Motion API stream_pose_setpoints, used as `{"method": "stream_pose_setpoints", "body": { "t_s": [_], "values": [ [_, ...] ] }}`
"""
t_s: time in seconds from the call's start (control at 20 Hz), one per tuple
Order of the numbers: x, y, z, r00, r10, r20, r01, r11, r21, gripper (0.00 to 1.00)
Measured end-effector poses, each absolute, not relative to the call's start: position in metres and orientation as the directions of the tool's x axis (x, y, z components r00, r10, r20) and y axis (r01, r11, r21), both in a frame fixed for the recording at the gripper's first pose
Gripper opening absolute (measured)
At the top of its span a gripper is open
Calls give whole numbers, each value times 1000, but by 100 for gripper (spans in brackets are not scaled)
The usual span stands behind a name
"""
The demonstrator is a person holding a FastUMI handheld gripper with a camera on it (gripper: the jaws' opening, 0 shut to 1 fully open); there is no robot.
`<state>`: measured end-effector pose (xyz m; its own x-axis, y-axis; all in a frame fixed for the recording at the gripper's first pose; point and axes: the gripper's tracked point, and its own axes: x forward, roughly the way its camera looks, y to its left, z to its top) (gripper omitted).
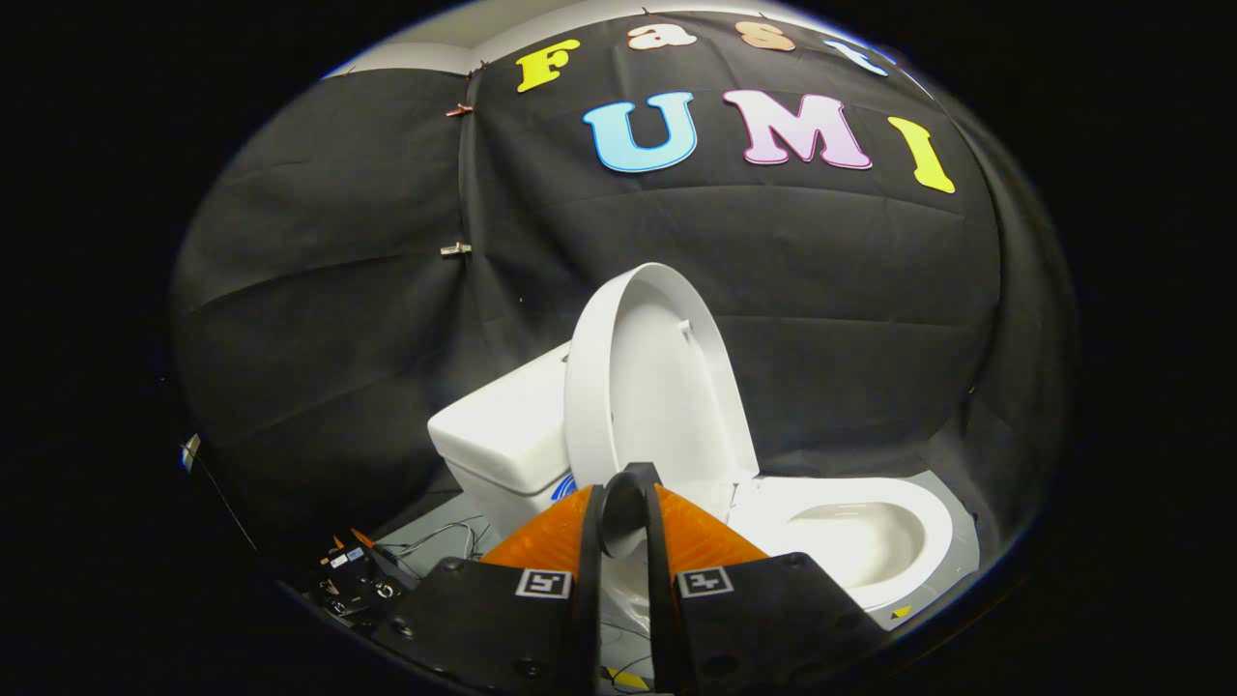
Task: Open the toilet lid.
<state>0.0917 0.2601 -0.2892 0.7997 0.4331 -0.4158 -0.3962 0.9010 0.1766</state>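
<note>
the gripper has its fingers drawn nearly together, tips meeting just at the lower rim of the toilet lid; whether they pinch that rim, i cannot tell. the lid stands raised, near upright, leaning toward the tank behind it. if released short of its rest it could swing back down onto the seat. the bowl lies open, with nothing visible inside.
</note>
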Motion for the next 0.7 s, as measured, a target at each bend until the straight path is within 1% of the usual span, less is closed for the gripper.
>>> {"method": "stream_pose_setpoints", "body": {
  "t_s": [0.05,0.1,0.15,0.2,0.3,0.35,0.45,0.7],
  "values": [
    [91,260,-291,795,434,-424,-393,901,184,27],
    [90,257,-290,794,434,-425,-389,901,193,31],
    [86,254,-288,794,433,-426,-383,901,203,32],
    [87,250,-284,804,422,-419,-370,906,203,37],
    [86,244,-274,810,429,-399,-368,903,222,74],
    [87,241,-270,816,424,-392,-364,905,222,86],
    [81,236,-254,824,431,-367,-367,901,232,97],
    [71,220,-201,860,423,-286,-378,904,198,99]
  ]
}}
